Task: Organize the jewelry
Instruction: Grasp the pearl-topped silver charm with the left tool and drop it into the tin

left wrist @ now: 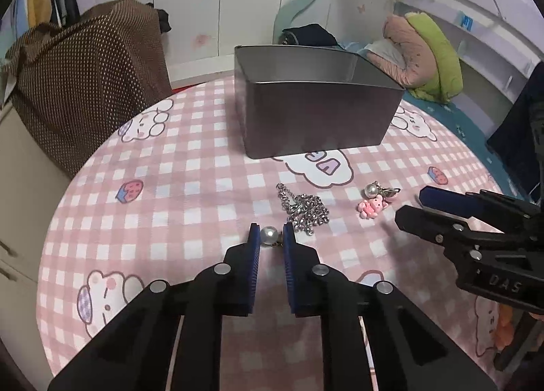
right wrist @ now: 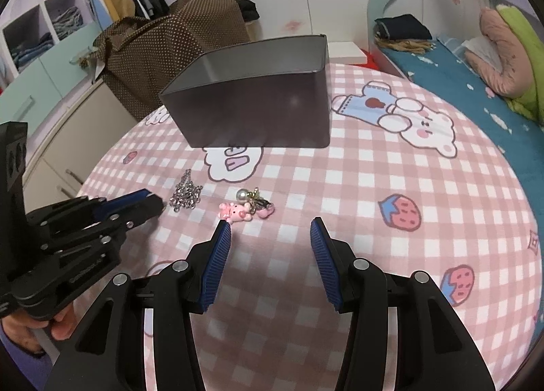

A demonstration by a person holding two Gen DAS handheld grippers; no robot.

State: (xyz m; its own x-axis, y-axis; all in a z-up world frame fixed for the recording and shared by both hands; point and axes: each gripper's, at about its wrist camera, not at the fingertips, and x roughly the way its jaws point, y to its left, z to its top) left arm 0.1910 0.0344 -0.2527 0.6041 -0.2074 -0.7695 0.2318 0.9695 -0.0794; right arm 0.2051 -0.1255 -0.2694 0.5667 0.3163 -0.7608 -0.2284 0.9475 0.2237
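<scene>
Left gripper (left wrist: 271, 233) jaws sit either side of a pearl (left wrist: 267, 235), narrow gap; firm grip or just bracketing, cannot tell. Right gripper (right wrist: 271, 229) wide open, empty, just near of the pink charm (right wrist: 235, 211). Chain (left wrist: 304, 209) lies between them; tin (left wrist: 316, 112) stands far.

Risks: round pearl may squirt out as the jaws squeeze, and its dangling clasp may snag the chain. Tin inside hidden; pearl's attachment blurry.

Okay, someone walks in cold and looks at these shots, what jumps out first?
Probably the dark metal box standing open at the back of the pink checked tablecloth. Next, the left tool with a pearl charm between its fingers, a silver chain just beyond. The right tool hangs open near a pink bear charm.
</scene>
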